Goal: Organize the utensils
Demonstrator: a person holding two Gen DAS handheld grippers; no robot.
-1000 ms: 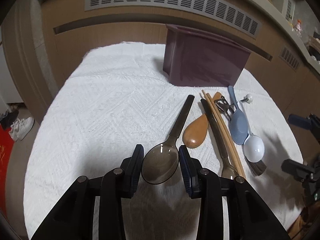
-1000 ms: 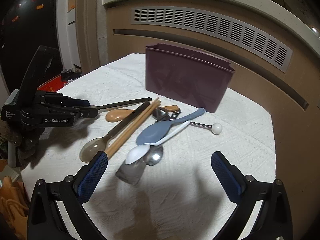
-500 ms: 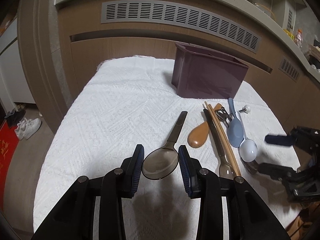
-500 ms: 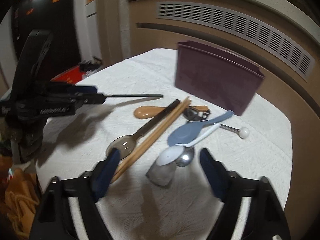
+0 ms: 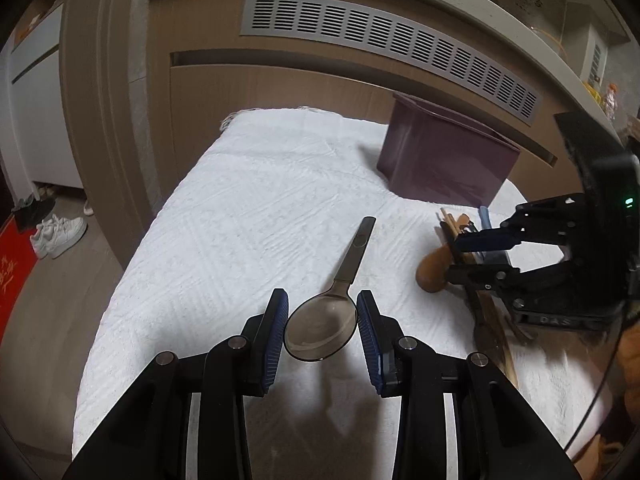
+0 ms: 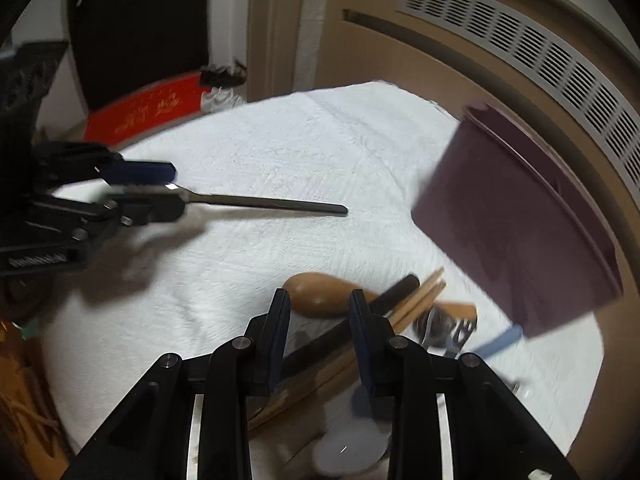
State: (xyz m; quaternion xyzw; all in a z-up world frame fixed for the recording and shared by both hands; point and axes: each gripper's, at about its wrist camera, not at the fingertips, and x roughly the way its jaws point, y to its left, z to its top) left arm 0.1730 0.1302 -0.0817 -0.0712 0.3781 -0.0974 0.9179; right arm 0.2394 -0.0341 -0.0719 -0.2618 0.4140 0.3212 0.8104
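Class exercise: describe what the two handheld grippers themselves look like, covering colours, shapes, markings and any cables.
Both the left gripper and right gripper are matte black, with angular linkage arms joined by round silver pivot pins. Their fingers carry ribbed blue pads. The right gripper's body shows a small green light, embossed lettering too blurred to read, and a thin dark cable.

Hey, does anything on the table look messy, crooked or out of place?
Yes. Beside the purple bin, the utensils lie in a crossed heap: chopsticks over a dark handle, against a wooden spoon. Nothing looks spilled or broken.
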